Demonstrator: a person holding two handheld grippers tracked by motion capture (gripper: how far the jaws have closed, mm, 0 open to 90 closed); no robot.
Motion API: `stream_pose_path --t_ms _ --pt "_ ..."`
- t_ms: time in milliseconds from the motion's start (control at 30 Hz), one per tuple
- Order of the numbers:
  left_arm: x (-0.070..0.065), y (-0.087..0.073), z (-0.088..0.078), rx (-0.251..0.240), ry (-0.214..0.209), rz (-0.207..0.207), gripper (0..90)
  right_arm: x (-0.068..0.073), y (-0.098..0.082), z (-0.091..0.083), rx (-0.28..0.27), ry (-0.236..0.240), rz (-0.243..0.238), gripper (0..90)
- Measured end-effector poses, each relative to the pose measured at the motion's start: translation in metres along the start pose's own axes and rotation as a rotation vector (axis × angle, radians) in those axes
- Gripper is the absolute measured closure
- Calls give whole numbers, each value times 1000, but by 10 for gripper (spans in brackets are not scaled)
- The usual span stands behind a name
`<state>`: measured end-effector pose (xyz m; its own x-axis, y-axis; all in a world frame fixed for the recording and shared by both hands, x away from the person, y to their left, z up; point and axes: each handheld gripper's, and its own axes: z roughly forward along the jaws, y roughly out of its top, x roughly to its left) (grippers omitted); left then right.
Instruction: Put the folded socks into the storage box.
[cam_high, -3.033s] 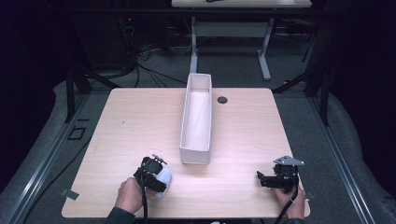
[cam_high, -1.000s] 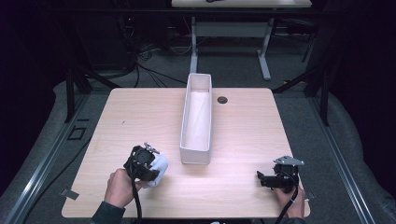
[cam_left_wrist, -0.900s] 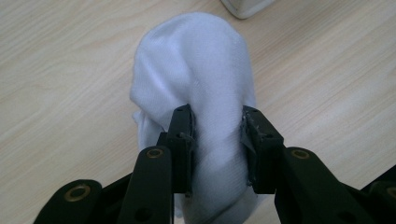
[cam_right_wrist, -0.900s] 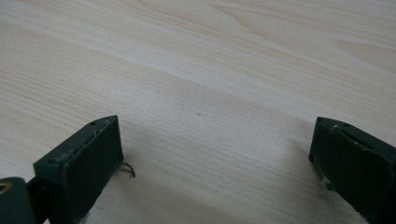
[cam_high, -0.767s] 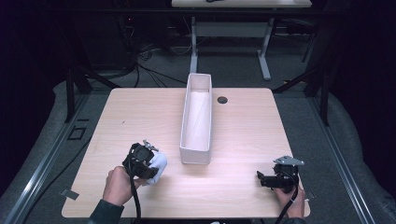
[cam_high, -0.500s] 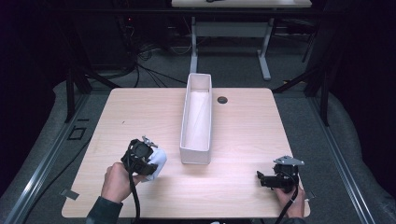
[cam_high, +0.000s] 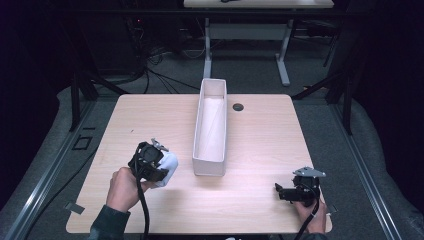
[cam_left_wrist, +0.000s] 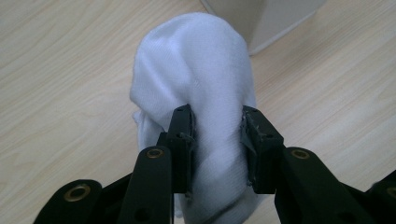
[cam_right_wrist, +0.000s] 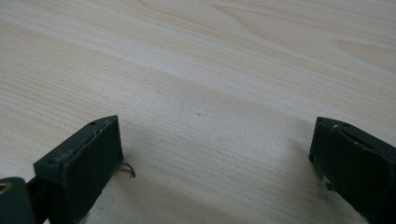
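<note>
Left tongs (cam_left_wrist: 217, 135): closed on a white sock (cam_left_wrist: 196, 79); the jaws pinch its bunched middle from both sides, the cloth bulging out past their tips toward 12 o'clock in my left gripper view.
Left tongs, from above (cam_high: 159, 161): the high view places them at about 8 o'clock on the counter (cam_high: 260, 130), my left hand (cam_high: 125, 187) behind them; the jaws themselves are too small there to read.
Sock, from above (cam_high: 167, 165): a pale lump at the tongs' front, just beside the near end of the white bin (cam_high: 210, 125), not touching it that I can tell.
Sock axis: its length runs along the tongs, from between the jaws out toward the bin; which end is the toe I cannot tell.
Bin: long and narrow, running 6 to 12 o'clock down the counter's middle; its corner (cam_left_wrist: 275, 18) shows past the sock.
Right tongs (cam_right_wrist: 217, 163): jaws wide apart, bare wood between them.
Right tongs, from above (cam_high: 280, 192): at about 5 o'clock on the counter, pointing toward 9 o'clock, well apart from the sock.
</note>
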<state>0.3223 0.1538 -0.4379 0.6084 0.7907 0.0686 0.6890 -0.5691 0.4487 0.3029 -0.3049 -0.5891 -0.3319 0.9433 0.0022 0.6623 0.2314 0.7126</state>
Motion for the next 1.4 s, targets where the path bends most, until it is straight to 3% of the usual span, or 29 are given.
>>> stream_pose_path --t_ms 567,1400 --pt "8 20 -15 -13 19 12 670 0 0 0 0 1 0 19" --pt "4 55 -38 -40 57 70 667 0 0 0 -1 -3 -1 19"
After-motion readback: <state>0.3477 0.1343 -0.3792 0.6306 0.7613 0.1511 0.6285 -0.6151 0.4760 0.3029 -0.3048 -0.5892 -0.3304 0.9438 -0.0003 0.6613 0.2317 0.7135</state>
